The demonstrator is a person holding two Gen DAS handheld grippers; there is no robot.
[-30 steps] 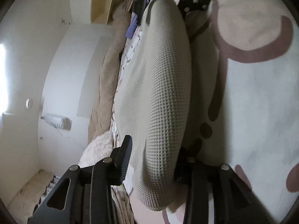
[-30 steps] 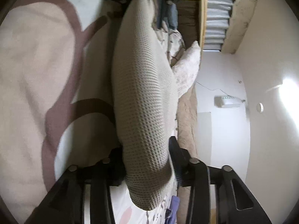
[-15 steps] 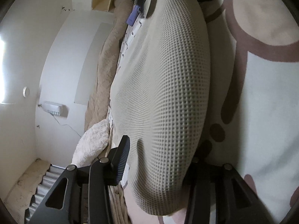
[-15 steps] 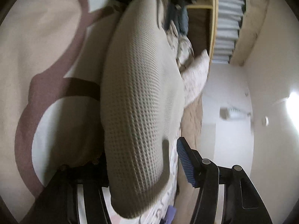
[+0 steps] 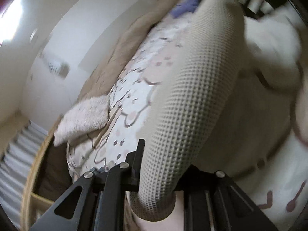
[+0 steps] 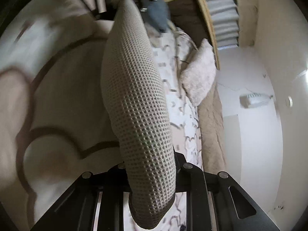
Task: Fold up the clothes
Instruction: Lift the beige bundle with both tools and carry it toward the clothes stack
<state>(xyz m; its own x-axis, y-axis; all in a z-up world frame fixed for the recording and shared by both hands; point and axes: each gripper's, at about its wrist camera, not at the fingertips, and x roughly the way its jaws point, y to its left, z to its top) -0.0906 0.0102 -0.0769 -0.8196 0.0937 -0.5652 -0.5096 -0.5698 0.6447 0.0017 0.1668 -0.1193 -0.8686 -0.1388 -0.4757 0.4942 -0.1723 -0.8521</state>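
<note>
A beige waffle-knit garment [image 5: 194, 100] stretches taut between my two grippers above a patterned bedspread. My left gripper [image 5: 159, 171] is shut on one end of it, the cloth bunched between the black fingers [image 5: 137, 159]. My right gripper [image 6: 152, 175] is shut on the other end [image 6: 138, 104], which hangs down past the jaws. The far end of the garment in each view reaches the other gripper at the top of the frame, which is blurred.
The bedspread [image 5: 132, 100] has a cartoon print with brown outlines [image 6: 57, 130]. A fluffy pale pillow [image 5: 84, 119] lies beside a tan blanket [image 6: 211, 134] along the white wall. A wooden bed frame [image 6: 207, 25] and a dark pile of clothes [image 6: 157, 9] lie beyond.
Both grippers have closed tight on the garment ends. Both views have swung, and the cloth has narrowed from a wide sheet into a taut band. The frames are motion-blurred.
</note>
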